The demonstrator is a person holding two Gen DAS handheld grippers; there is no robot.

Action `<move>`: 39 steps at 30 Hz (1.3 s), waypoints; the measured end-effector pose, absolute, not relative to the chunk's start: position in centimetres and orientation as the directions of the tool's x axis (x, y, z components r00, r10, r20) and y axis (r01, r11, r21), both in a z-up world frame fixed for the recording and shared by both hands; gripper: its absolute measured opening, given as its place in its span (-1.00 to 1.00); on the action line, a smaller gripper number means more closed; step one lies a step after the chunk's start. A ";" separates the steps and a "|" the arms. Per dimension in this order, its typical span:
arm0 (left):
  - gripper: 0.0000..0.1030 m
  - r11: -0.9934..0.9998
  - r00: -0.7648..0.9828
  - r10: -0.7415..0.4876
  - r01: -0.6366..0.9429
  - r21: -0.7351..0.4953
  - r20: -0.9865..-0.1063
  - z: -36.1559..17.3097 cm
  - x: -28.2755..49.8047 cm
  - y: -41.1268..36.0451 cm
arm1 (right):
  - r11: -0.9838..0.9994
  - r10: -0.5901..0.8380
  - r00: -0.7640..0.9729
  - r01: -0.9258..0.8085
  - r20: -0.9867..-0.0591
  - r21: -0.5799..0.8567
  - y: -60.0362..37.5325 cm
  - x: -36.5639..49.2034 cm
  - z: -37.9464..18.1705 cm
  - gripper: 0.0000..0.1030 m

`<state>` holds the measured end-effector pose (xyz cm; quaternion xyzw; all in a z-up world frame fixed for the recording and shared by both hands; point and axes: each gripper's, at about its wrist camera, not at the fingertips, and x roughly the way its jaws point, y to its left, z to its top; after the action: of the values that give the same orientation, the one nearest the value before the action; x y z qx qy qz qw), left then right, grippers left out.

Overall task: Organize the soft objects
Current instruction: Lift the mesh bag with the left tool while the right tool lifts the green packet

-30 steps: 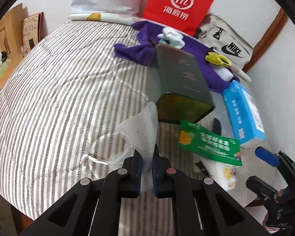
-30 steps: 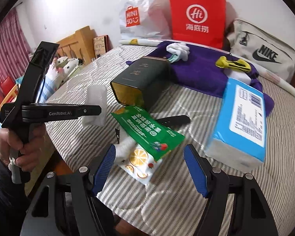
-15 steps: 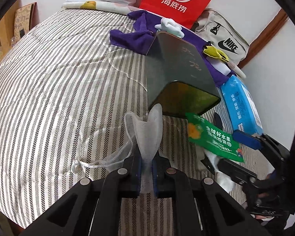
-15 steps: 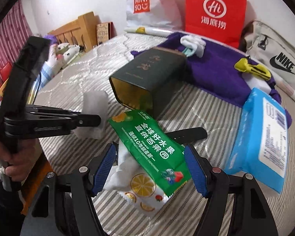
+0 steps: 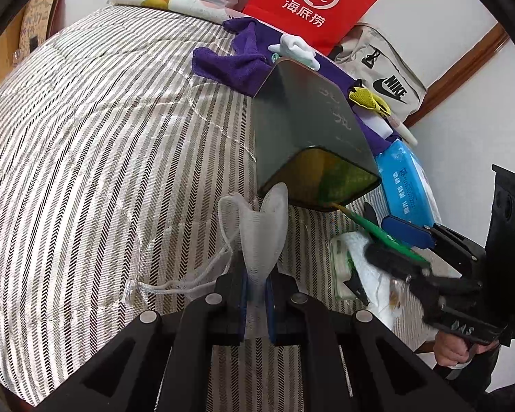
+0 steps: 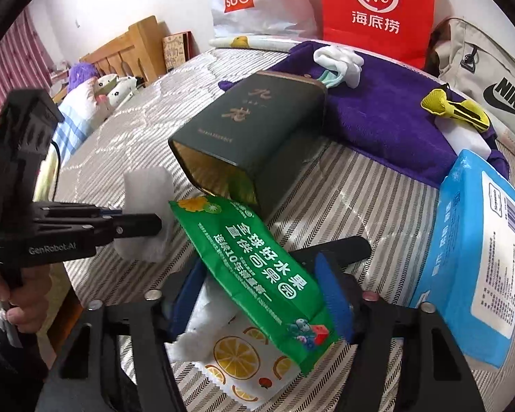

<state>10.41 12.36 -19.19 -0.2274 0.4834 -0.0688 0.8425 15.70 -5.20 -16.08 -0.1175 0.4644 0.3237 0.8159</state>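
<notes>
Left gripper (image 5: 256, 285) pinched tight on a white mesh pouch (image 5: 262, 233): fine gauzy net, bunched into a heart-shaped flare above the blue pads, drawstring cord (image 5: 175, 283) trailing onto the bed (image 5: 86, 137). Bed cover is quilted, striped grey and white in a herringbone weave.

Pouch held just in front of the open mouth of a dark green tin (image 5: 309, 130), rectangular with rounded corners, lying on its side, gold lining inside.

Right gripper (image 6: 257, 292) partly open, blue pads either side of a glossy green snack packet (image 6: 257, 264), which lies over a white lemon-print packet (image 6: 243, 357); cannot tell whether the pads touch it.

Beside: blue soft tissue pack (image 6: 477, 254), plush purple towel (image 6: 388, 116), white sock bundle (image 6: 340, 58).
</notes>
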 end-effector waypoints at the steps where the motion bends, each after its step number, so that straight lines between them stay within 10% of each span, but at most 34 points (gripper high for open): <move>1: -0.83 0.885 0.523 -0.340 -0.104 -0.454 -0.782 -19.2 10.4 12.4 | 0.765 0.414 0.363 -0.636 -0.835 0.103 -5.4 15.7 -15.9 -0.10; 18: -0.82 0.896 0.525 -0.324 -0.095 -0.433 -0.787 -19.2 10.4 12.1 | 0.720 0.441 0.369 -0.690 -0.818 0.077 -4.6 15.6 -15.3 -0.88; 39: -0.85 0.922 0.567 -0.244 -0.115 -0.369 -0.787 -17.1 9.3 10.2 | 0.809 0.475 0.507 -0.574 -0.719 0.130 -13.8 10.6 -12.1 -0.94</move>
<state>9.35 10.24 -17.12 -0.1936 0.4640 -0.0372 0.8636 10.58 -13.81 -12.12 -0.0626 0.3934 0.3029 0.8658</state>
